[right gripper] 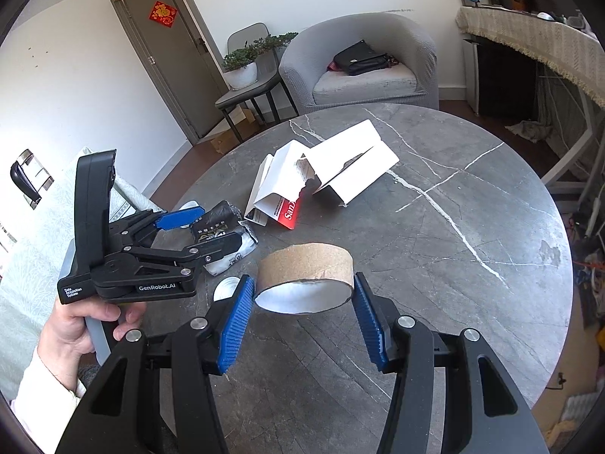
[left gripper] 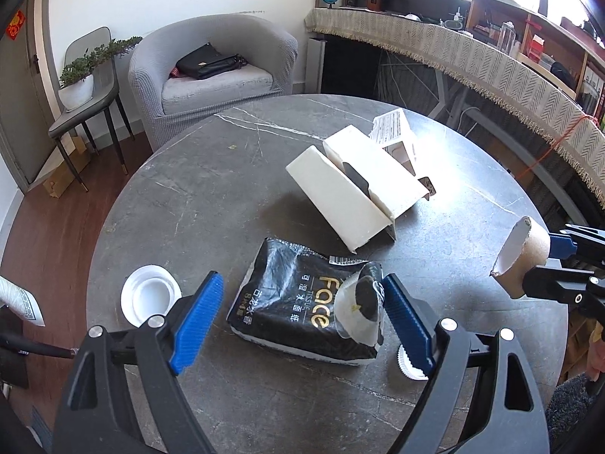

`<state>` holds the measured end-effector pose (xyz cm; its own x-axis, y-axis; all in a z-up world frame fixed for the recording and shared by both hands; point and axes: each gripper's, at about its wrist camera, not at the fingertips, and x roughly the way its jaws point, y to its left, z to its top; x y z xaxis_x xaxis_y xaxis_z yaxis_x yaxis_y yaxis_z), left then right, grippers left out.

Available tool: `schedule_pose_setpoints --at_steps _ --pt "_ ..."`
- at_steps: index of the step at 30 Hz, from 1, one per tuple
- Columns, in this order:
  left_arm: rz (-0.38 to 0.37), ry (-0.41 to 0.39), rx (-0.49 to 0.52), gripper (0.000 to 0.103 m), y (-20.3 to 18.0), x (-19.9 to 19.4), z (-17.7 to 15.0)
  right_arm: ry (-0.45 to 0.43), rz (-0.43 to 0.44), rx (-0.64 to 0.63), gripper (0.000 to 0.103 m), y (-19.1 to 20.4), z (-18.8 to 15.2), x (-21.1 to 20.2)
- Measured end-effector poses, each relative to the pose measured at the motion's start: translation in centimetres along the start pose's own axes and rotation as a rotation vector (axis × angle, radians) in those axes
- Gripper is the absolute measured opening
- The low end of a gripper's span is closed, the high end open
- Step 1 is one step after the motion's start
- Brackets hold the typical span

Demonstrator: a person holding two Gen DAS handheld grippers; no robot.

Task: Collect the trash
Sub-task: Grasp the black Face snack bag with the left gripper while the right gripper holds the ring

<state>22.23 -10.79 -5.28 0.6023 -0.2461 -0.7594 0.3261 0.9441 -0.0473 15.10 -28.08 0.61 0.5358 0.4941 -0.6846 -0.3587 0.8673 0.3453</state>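
A round grey marble bench (right gripper: 472,227) fills the middle of a sitting room and carries a scatter of litter.

Nearest, the right tool (right gripper: 298,321) pinches a short cardboard tape core (right gripper: 306,268) across its width, both blue pads pressed to the brown wall and the white-lined open end turned down toward the camera. It is carried clear above the bench, which suggests it has been picked up as trash and awaits a bin that neither view shows.

Just to its left, a hand (right gripper: 75,325) carries the left tool (left gripper: 302,302), whose jaws are spread wide and tilted down over a crumpled black tissue pack (left gripper: 302,302). Nothing is gripped; the pads straddle the pack, apparently lined up to close on it next. A scrap of clear wrapper (left gripper: 359,310) lies on the pack's right end. A white lid (left gripper: 151,295) sits on the bench just left of the pack, and a small ribbed white cap (left gripper: 408,367) lies under the right finger.

Further across, folded white cardboard (left gripper: 359,185) stands tent-like, with a torn card package (right gripper: 280,196) against it, still to be collected.

Beyond the bench stand a grey armchair (left gripper: 211,72) holding a black bag (left gripper: 211,62), a chair with a potted plant (left gripper: 79,75), and a cloth-covered desk (left gripper: 472,53).
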Motion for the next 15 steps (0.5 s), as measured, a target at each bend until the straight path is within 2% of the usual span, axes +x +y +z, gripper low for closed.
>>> schedule_pose_setpoints --at_steps 3,7,15 --pt "-0.010 0.020 0.008 0.088 -0.03 0.48 -0.17 0.000 -0.001 0.006 0.054 -0.23 -0.04 -0.07" --pt "0.013 0.028 0.057 0.088 -0.79 0.78 -0.42 0.007 0.000 0.000 0.054 -0.02 -0.06 0.12" --pt "0.015 0.011 0.028 0.076 -0.53 0.45 -0.48 0.011 -0.002 -0.007 0.054 0.60 0.02 0.35"
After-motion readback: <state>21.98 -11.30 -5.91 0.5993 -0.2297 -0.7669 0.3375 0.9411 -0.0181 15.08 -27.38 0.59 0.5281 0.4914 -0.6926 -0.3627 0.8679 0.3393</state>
